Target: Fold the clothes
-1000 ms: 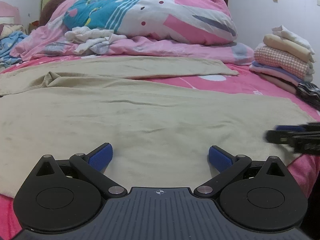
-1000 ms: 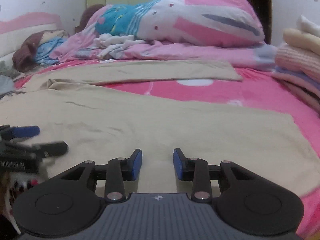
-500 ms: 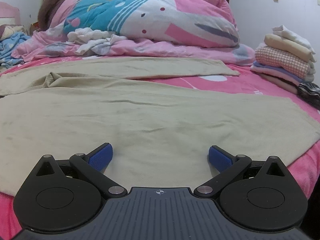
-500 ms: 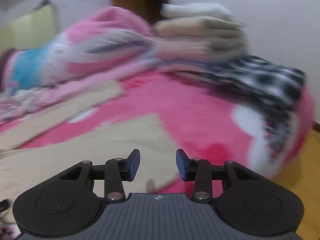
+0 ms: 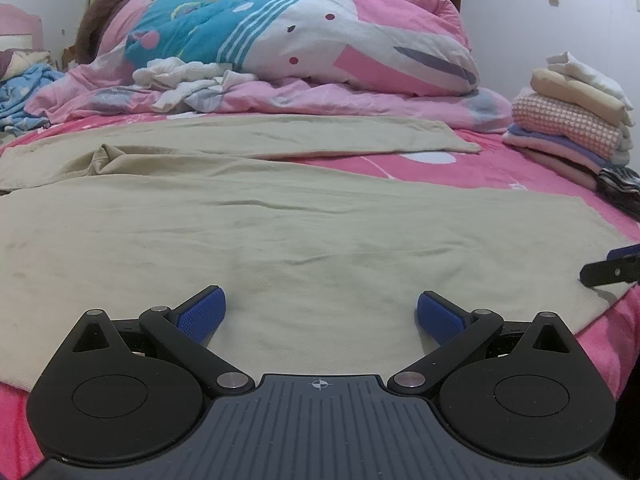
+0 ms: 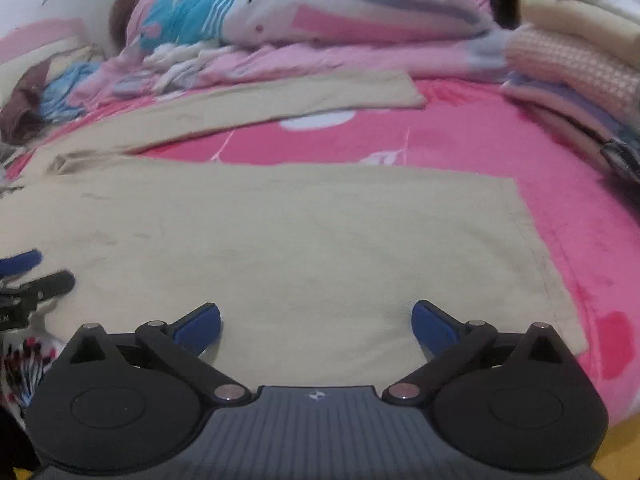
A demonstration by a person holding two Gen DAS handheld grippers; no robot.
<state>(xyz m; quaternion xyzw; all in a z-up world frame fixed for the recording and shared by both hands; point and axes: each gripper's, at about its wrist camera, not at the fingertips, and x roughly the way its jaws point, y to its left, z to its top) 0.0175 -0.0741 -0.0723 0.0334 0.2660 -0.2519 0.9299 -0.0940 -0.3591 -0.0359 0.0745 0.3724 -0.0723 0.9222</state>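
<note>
Through the left wrist camera we are holding the left gripper (image 5: 320, 314) spread wide over the near edge of the bed (image 5: 460, 164), gripping nothing. The beige trousers (image 5: 280, 232) are lying flat across the pink sheet, one leg reaching toward the far edge by the quilt (image 5: 320, 40). Since a second ago this view is barely shifting, but the right gripper (image 5: 612, 268) is coming back in at the right edge after dropping out of sight.

Through the right wrist camera we are seeing the right gripper (image 6: 316, 322) released wide, where a second ago its fingers were nearly closed. It is swinging back to the trouser hem near the bed's right edge. We judge both grippers are readying a grasp for the first fold.

No readable writing anywhere.
</note>
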